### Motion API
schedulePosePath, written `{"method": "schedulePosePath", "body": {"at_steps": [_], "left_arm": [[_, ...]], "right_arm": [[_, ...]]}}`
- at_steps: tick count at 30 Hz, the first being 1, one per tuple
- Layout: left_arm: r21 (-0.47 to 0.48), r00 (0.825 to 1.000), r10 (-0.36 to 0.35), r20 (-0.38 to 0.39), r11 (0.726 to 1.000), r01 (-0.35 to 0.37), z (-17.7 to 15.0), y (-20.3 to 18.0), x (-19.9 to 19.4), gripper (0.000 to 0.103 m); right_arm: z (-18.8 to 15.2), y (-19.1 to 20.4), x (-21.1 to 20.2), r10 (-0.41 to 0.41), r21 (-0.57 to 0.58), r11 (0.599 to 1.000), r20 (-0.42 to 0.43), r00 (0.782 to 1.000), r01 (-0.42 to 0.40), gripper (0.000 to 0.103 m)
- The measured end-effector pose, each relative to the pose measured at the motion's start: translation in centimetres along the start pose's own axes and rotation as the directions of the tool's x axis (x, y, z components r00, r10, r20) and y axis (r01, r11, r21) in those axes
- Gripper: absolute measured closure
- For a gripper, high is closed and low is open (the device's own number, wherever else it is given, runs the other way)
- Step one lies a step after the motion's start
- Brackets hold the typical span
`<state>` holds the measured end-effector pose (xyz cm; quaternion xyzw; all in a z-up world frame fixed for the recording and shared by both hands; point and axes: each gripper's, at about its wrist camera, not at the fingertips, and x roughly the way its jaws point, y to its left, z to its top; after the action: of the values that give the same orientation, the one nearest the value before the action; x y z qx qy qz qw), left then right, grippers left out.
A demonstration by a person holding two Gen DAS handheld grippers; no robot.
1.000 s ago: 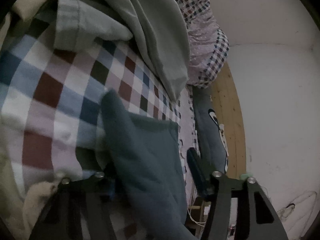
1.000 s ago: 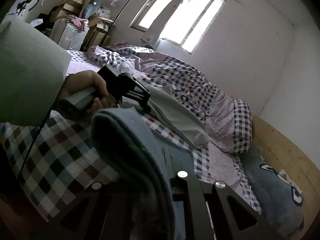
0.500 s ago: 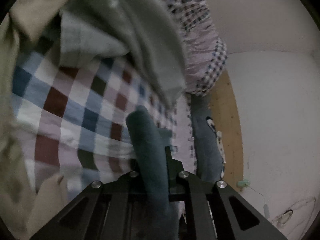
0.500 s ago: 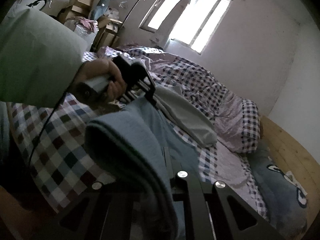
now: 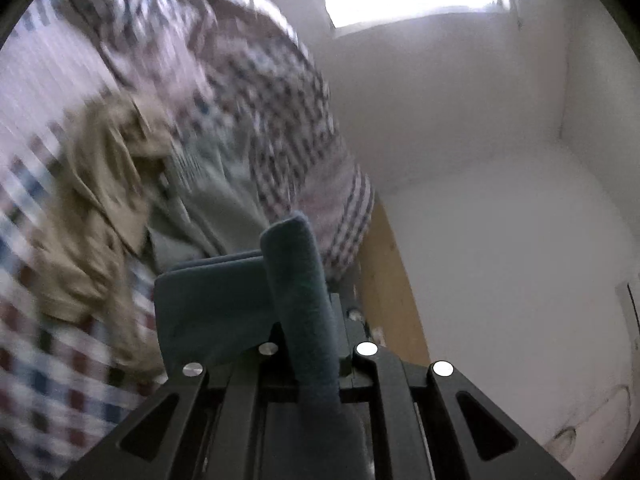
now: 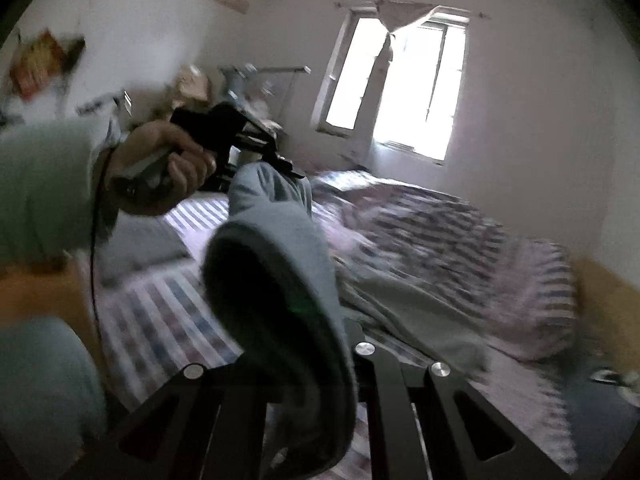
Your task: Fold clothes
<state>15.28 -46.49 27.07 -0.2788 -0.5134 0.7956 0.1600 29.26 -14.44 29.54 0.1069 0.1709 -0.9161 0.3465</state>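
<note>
A blue-grey garment point(image 5: 208, 300) hangs in the air between my two grippers. My left gripper point(image 5: 316, 344) is shut on one edge of it, and a fold point(image 5: 296, 264) stands up between the jaws. In the right wrist view the same garment point(image 6: 280, 288) runs from my right gripper point(image 6: 320, 360), shut on its near edge, up to the left gripper point(image 6: 286, 166). A hand point(image 6: 168, 168) in a pale green sleeve holds that left gripper. The cloth hides the right fingertips.
Below lies a bed with a checked sheet point(image 6: 160, 320) and a bunched checked duvet point(image 6: 440, 232). On it lie a beige garment point(image 5: 92, 208) and a pale green one point(image 5: 212, 200). A bright window point(image 6: 400, 88), boxes point(image 6: 192, 84) and wood panelling point(image 5: 392, 280) line the walls.
The left gripper shut on the blue-grey garment, then both grippers rose and tilted up, lifting it off the bed. The views swung from the sheet toward the walls and window.
</note>
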Motion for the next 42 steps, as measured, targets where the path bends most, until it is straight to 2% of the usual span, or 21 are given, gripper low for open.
{"method": "schedulePosePath", "body": {"at_steps": [3, 6, 10, 13, 18, 21, 24, 27, 30, 34, 38, 42], "left_arm": [[-0.003, 0.994, 0.037, 0.102, 0.999, -0.037, 3.0, 0.1, -6.3, 0.096], [-0.024, 0.975, 0.098, 0.199, 0.995, -0.096, 6.3, 1.4, -12.0, 0.096], [-0.071, 0.933, 0.173, 0.315, 0.985, -0.158, 10.5, 3.9, -18.4, 0.096], [-0.115, 0.896, 0.219, 0.387, 0.975, -0.189, 13.2, 6.4, -22.8, 0.096], [-0.191, 0.84, 0.29, 0.459, 0.955, -0.225, 16.8, 11.0, -28.1, 0.096], [-0.228, 0.811, 0.314, 0.494, 0.947, -0.227, 18.9, 13.7, -30.3, 0.096], [-0.246, 0.791, 0.327, 0.517, 0.942, -0.229, 20.7, 15.7, -31.6, 0.096], [-0.252, 0.777, 0.338, 0.53, 0.938, -0.237, 22.2, 16.9, -32.7, 0.096], [-0.254, 0.767, 0.335, 0.547, 0.94, -0.229, 23.3, 17.7, -33.7, 0.096], [-0.243, 0.758, 0.334, 0.56, 0.941, -0.236, 24.2, 18.3, -35.2, 0.096], [-0.234, 0.757, 0.342, 0.556, 0.939, -0.253, 23.5, 20.2, -36.3, 0.096], [-0.267, 0.758, 0.367, 0.54, 0.928, -0.26, 21.4, 23.1, -38.2, 0.096]], "right_arm": [[3.4, 1.0, 3.3, 0.118, 0.01, 0.993, 0.043, 0.992, -0.118, 0.096], [6.4, 2.4, 7.1, 0.208, 0.017, 0.978, 0.064, 0.976, -0.21, 0.096], [9.9, 4.8, 14.5, 0.358, 0.042, 0.931, 0.088, 0.929, -0.363, 0.096], [11.8, 7.1, 19.9, 0.416, 0.049, 0.906, 0.072, 0.906, -0.42, 0.096], [14.8, 11.3, 28.5, 0.471, 0.043, 0.88, 0.045, 0.881, -0.473, 0.096], [15.8, 14.1, 32.7, 0.471, 0.001, 0.882, 0.033, 0.882, -0.471, 0.096], [16.4, 16.2, 36.7, 0.459, -0.062, 0.888, 0.031, 0.888, -0.457, 0.096], [16.8, 17.5, 39.7, 0.455, -0.089, 0.888, 0.034, 0.89, -0.451, 0.096], [17.2, 18.6, 42.2, 0.475, -0.108, 0.877, 0.042, 0.879, -0.469, 0.096], [17.4, 20.0, 44.4, 0.46, -0.171, 0.879, 0.061, 0.886, -0.445, 0.096], [15.8, 22.1, 44.7, 0.458, -0.254, 0.868, 0.072, 0.886, -0.427, 0.096], [13.2, 24.6, 43.7, 0.504, -0.3, 0.832, 0.054, 0.862, -0.467, 0.096]]}}
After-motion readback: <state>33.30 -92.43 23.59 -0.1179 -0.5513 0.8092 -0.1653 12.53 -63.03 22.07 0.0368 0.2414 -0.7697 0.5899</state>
